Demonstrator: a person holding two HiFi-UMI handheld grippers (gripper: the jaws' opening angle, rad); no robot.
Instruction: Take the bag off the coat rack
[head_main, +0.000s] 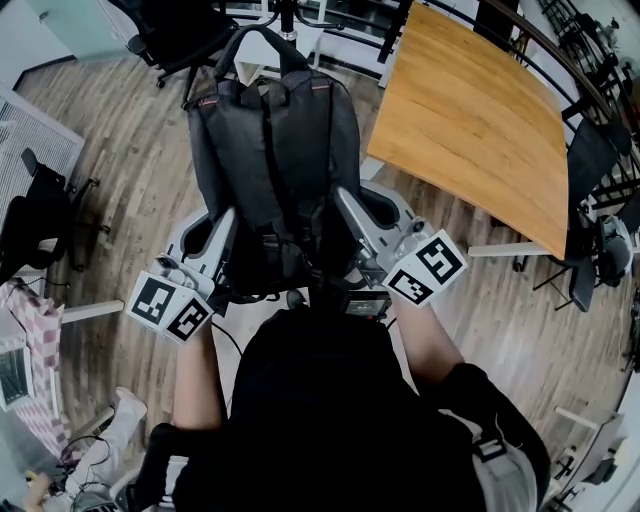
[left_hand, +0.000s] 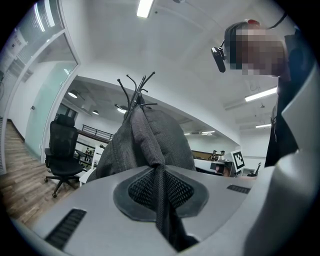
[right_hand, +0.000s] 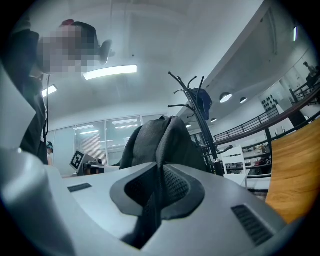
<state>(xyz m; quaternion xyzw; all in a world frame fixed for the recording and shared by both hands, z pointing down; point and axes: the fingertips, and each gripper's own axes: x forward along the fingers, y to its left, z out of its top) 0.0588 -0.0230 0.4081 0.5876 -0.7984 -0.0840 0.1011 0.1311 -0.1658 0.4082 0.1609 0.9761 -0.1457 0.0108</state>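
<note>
Coat rack (left_hand: 136, 89): pole was hidden behind the bag (left_hand: 150, 142); only the hooks showed above it. Bag's lower end, head view: was covered by the person's dark clothing (head_main: 330, 420).

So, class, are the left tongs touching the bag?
Touching. The left gripper view shows the left tongs pinched shut on dark fabric of the bag.

Person's wearing a black short-sleeved top (head_main: 330, 400). The left gripper (head_main: 228, 216) and right gripper (head_main: 345, 197) are chunky light-grey shells with dark mesh pads (left_hand: 136, 189) and slotted vents. Each has a cube (head_main: 168, 307) with black-and-white square markers.
</note>
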